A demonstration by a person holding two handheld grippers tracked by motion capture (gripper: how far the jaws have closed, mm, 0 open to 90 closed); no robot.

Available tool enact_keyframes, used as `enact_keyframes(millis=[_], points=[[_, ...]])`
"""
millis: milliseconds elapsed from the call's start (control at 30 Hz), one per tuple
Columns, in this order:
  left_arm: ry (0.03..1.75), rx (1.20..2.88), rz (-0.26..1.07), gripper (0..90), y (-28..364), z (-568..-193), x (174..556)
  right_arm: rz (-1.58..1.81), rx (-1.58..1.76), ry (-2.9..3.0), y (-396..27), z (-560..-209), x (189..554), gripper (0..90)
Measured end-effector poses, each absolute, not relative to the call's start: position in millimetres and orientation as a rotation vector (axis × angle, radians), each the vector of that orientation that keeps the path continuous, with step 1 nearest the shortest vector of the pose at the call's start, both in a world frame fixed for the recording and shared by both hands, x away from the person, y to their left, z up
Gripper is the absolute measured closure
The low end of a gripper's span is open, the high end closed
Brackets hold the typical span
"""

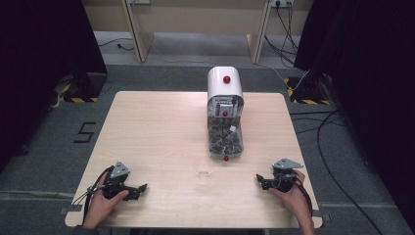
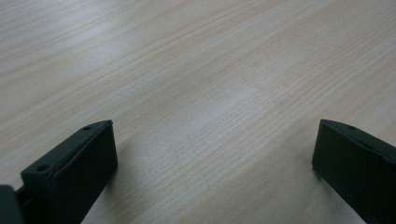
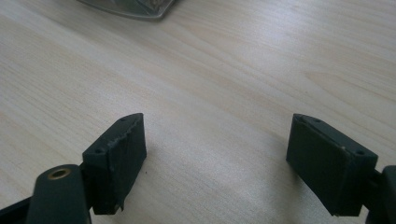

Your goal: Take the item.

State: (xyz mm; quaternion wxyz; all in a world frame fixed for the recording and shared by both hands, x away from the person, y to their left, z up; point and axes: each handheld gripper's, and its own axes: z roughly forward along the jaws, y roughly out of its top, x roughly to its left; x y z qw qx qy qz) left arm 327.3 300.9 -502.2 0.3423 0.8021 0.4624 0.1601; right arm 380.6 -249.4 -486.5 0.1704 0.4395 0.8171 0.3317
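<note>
Down at the near edge of the tabletop (image 1: 161, 127), both hands are parked: the left gripper (image 1: 142, 187) is held by the left hand (image 1: 103, 201) near the left corner, and the right gripper (image 1: 258, 178) is gripped by the right hand (image 1: 292, 193) near the right corner, well apart from each other. Each one is topped by a grey three-cornered plate, and cables can be seen trailing back from both.

Fingers on both are spread wide with nothing between them. In the left gripper view, bare wood grain is seen between the two black fingers (image 2: 74, 175). Same deal in the right gripper view, where the fingers (image 3: 116, 161) are set just over the wood, and the edge of something clear is caught at the top of the frame.

Between the two grippers and a bit farther in, a small clear glass (image 1: 202, 168) is sat on the wood. Just behind it, a white-topped dispenser (image 1: 224, 105) with red knobs is stood at the far middle, its clear lower part stuffed with dark packets. Beyond that, grey carpet and loose cables are visible.
</note>
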Motion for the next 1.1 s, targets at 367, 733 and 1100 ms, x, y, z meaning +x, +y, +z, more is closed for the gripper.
enact_keyframes(millis=[367,733,1100], points=[[1.203,2.084,0.417,0.0,300.8,-502.2,327.3,0.97,1.26,2.321,-254.8,-485.4,382.0,25.4],[1.202,2.084,0.416,0.0,300.9,-502.3,327.3,1.115,1.219,2.216,-253.1,-458.7,387.8,29.4],[1.202,2.084,0.416,0.0,300.9,-502.3,327.2,1.214,1.074,2.218,-225.6,-436.4,398.9,37.6]])
